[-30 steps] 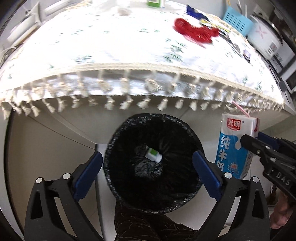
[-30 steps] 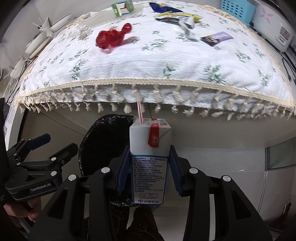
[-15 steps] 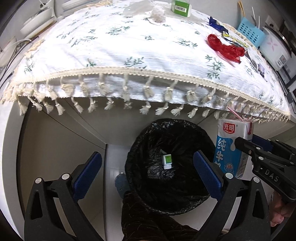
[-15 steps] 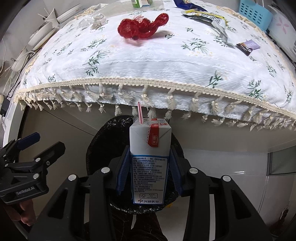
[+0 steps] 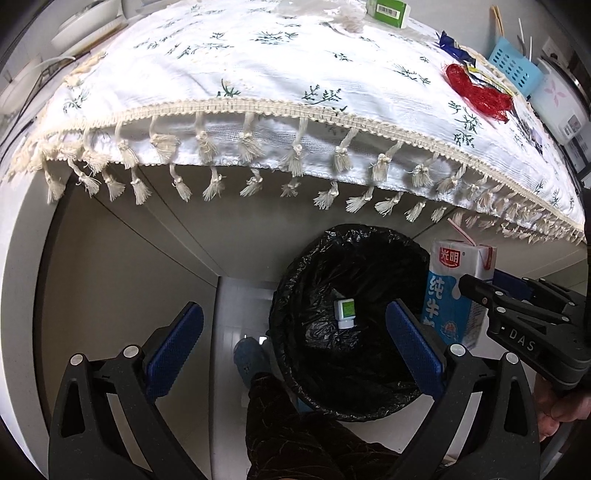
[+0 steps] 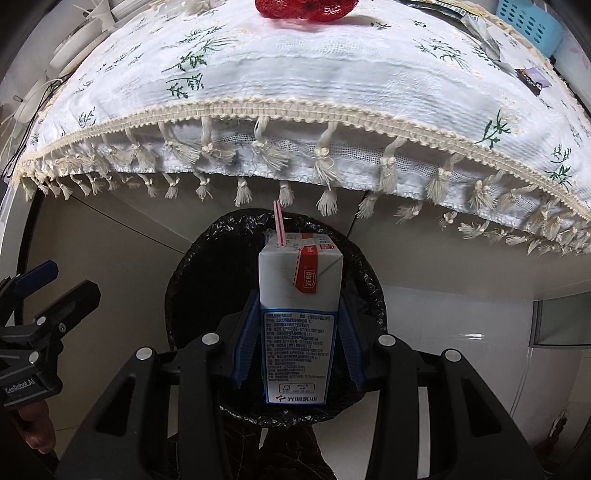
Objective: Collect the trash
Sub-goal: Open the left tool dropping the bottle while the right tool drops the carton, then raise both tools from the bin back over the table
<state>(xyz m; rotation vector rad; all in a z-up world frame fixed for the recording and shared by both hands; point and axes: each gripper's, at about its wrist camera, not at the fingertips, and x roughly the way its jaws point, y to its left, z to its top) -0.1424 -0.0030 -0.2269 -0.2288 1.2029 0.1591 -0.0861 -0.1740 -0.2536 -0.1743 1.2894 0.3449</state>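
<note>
My right gripper (image 6: 299, 332) is shut on a blue and white milk carton (image 6: 299, 306) with a striped straw, held upright over the black-lined trash bin (image 6: 192, 291). In the left wrist view the carton (image 5: 454, 291) hangs at the right rim of the bin (image 5: 332, 384), and a small green and white box (image 5: 344, 313) lies inside. My left gripper (image 5: 295, 343) is open and empty above the bin's left side. Red net trash (image 5: 476, 94) lies on the tablecloth (image 5: 258, 74).
The fringed tablecloth edge (image 6: 295, 155) overhangs the bin. On the table are a green box (image 5: 388, 11), snack wrappers (image 6: 480, 33), a blue basket (image 5: 513, 68) and a rice cooker (image 5: 557, 99). My leg and foot (image 5: 251, 362) are beside the bin.
Both grippers have moved left and closer to the table edge. The carton now hangs over the bin. The left gripper stays open.
</note>
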